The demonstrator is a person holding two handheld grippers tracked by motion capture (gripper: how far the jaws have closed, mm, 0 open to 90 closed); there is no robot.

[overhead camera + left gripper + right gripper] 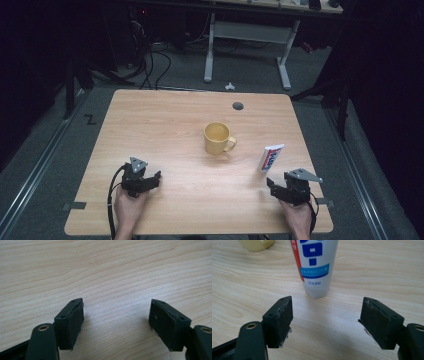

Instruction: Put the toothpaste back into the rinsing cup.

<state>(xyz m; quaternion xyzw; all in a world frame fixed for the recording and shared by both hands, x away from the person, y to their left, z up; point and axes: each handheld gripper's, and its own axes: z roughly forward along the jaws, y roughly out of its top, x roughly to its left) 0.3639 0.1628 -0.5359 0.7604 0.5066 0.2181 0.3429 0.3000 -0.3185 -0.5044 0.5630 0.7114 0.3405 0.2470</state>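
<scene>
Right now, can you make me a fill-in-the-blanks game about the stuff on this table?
1. The mug is colored ____.
2. The tube stands nearest the ____ gripper.
3. The jaws of the left gripper are ____, with nothing between them.
4. The mug's handle points toward the ____.

Missing words: yellow; right; open; tube
</scene>
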